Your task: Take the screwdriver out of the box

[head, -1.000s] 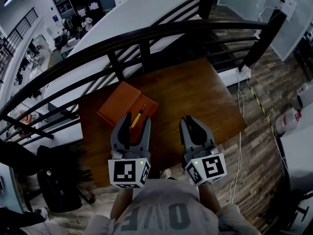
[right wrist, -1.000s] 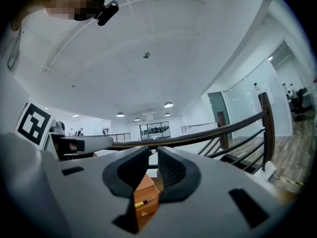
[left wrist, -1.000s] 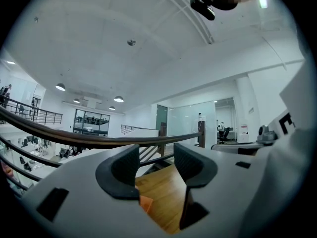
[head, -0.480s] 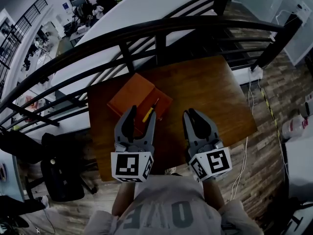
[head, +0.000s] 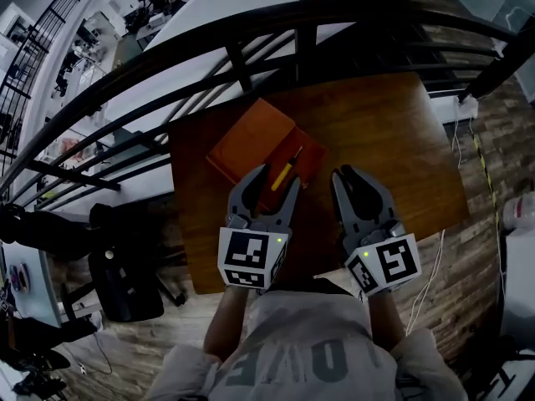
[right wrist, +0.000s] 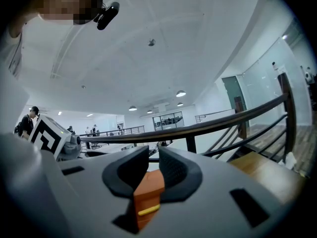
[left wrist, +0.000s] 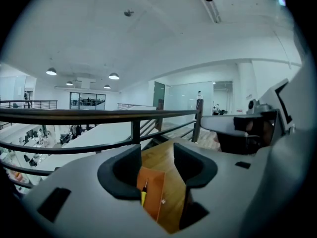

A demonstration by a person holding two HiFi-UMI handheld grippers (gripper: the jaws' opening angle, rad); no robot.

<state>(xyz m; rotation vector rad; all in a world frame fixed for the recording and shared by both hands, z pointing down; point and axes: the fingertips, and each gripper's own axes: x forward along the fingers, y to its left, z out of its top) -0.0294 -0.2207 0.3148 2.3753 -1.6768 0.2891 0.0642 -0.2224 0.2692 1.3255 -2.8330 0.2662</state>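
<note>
An open orange box point(head: 251, 140) lies on the left part of the wooden table point(head: 376, 132). A screwdriver point(head: 286, 170) with a yellow handle rests in its right half. My left gripper point(head: 274, 178) hovers open over the box's near edge, and the screwdriver shows between its fingers. In the left gripper view the box point(left wrist: 156, 192) and screwdriver point(left wrist: 144, 195) show through the left gripper's point(left wrist: 157, 155) gap. My right gripper point(head: 355, 174) is held to the right of the box, shut to a thin slit and holding nothing. In the right gripper view the box point(right wrist: 148, 192) shows beyond the right gripper point(right wrist: 153, 155).
A black railing point(head: 292, 23) runs along the table's far side, with an open drop behind it. A dark chair point(head: 125, 274) stands at the table's left. A white power strip point(head: 468, 104) and cables lie on the wood floor to the right.
The head camera has shifted, so the table and box sit further right and lower in view. Both grippers keep nearly the same place relative to the box; jaws unchanged.
</note>
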